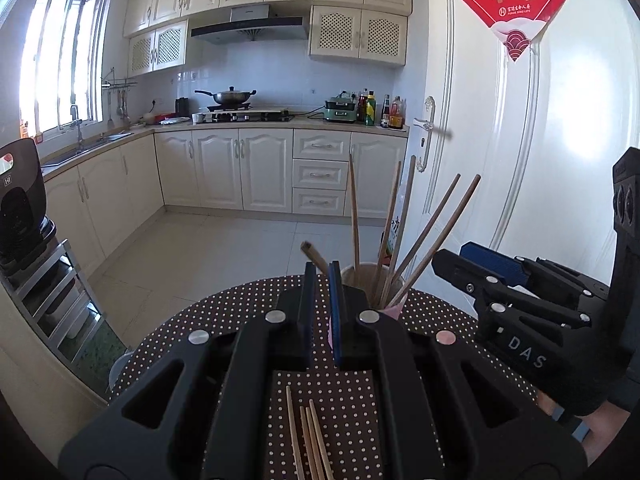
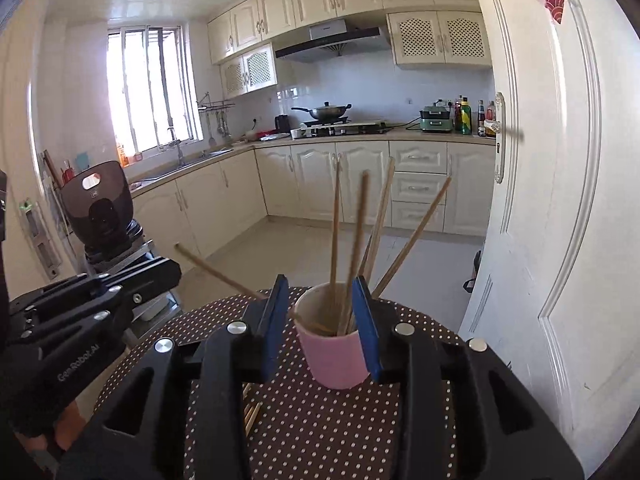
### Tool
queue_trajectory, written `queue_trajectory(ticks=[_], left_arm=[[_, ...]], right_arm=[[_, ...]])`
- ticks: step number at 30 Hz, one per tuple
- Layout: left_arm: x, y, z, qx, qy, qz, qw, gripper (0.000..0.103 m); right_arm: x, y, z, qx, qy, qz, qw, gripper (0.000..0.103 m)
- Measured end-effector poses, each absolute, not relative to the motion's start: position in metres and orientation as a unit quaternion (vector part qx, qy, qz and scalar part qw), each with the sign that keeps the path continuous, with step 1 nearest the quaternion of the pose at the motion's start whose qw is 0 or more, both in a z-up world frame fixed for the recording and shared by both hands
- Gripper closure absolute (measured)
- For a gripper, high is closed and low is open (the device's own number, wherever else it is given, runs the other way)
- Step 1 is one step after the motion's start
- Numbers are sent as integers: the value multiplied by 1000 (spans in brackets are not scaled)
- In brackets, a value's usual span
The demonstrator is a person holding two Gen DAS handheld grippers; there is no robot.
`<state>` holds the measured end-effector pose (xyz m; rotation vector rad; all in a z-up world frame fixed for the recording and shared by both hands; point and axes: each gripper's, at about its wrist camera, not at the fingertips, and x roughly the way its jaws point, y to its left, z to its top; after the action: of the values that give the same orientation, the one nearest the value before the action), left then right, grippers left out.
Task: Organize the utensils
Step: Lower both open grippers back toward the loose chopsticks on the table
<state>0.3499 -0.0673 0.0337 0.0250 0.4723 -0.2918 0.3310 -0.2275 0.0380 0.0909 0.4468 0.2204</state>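
Note:
A pink cup (image 2: 338,354) with a cream inside stands on the dotted brown table (image 2: 320,420) and holds several wooden chopsticks (image 2: 358,240) upright. My right gripper (image 2: 325,320) is shut on the cup, its blue pads on both sides. My left gripper (image 1: 322,280) is shut on one chopstick (image 1: 312,254), which points up and away just left of the cup (image 1: 370,280). In the right wrist view that chopstick (image 2: 216,272) slants from the left gripper (image 2: 132,280) toward the cup rim. Several loose chopsticks (image 1: 308,440) lie on the table under the left gripper.
The round table's far edge (image 1: 224,292) drops to a tiled kitchen floor. A white door (image 2: 540,200) stands close on the right. A dark appliance (image 2: 100,208) sits on a metal rack at the left. Cabinets and a stove line the far wall.

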Motion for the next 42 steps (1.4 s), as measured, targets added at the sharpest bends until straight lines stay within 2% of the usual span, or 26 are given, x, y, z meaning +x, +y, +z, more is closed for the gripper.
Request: queue_trajectory(ticks=[7,17,18,19,20,21,32,42], left_arm=[[328,-44,15,8,276,-144,950,96],[312,-26,-40,25,381,-144,913,94],[312,-26,-47,25,395,-143,907,89],[312,-24,-54,24,404,-143,903,76],[313,-24,-59,26,410,-138,901,58],[313,-23,-63,29,415,-133,899,50],[343,-23,-118,21,495,-126,859,49],[369,-40,-132,38,501,-118,857,49]], right_arm=[[304,-213,24,32,259,128,957,69],[299,-183,-32,42,375,163,912,68],[300,-180,-39,42,387,166,906,68],[300,-178,-42,43,394,167,903,68],[301,-176,-47,45,400,168,900,68],[303,-174,-50,46,405,170,897,68],[312,-167,-91,46,457,169,872,68],[322,-172,-99,56,467,166,867,68]])
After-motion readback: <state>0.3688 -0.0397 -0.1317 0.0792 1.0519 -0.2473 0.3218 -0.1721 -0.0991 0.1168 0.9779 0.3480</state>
